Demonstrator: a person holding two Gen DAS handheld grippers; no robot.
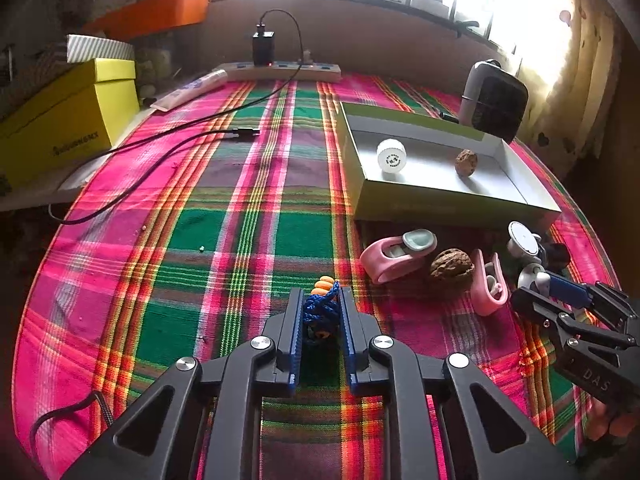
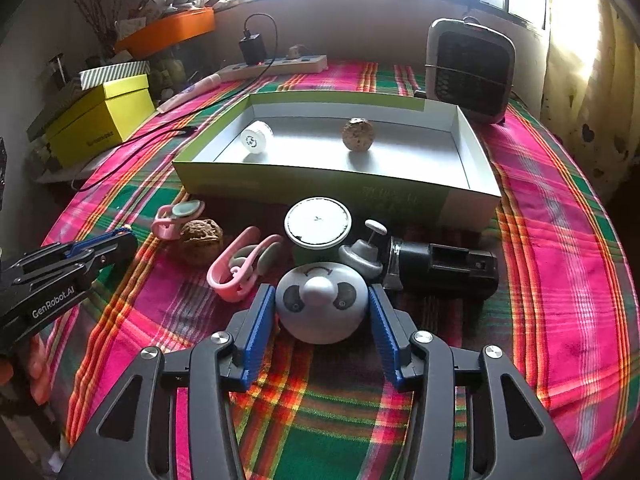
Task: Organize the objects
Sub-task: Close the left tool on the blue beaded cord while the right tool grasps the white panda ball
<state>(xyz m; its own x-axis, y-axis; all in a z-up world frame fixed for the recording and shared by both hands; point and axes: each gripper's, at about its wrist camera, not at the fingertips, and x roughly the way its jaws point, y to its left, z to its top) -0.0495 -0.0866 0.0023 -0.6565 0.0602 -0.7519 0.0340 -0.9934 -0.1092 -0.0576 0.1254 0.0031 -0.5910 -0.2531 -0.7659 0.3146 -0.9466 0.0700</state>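
We have both tools down on small things in front of the open box (image 2: 476,152); the step in hand, as we judge it, is the grasp before carrying them into it; the next move calls for a lift high enough to clear the near wall of the box.

The left tool (image 1: 320,312) is closed on a blue knotted cord (image 1: 320,310) with orange beads at its far end; the pads press it from both sides, and it lies on the plaid cloth (image 1: 200,184) of the desk, well to the left of the box.

The right tool (image 2: 322,310) stands about half open around a round grey panda-faced piece (image 2: 320,308); its blue pads touch both flanks, so we read it as gripped.

Just beyond lie pink clips (image 2: 240,268), a walnut (image 2: 200,236) and a black cylinder (image 2: 440,268); in the box already rest a white cap (image 2: 256,138) and a brown ball (image 2: 358,134).
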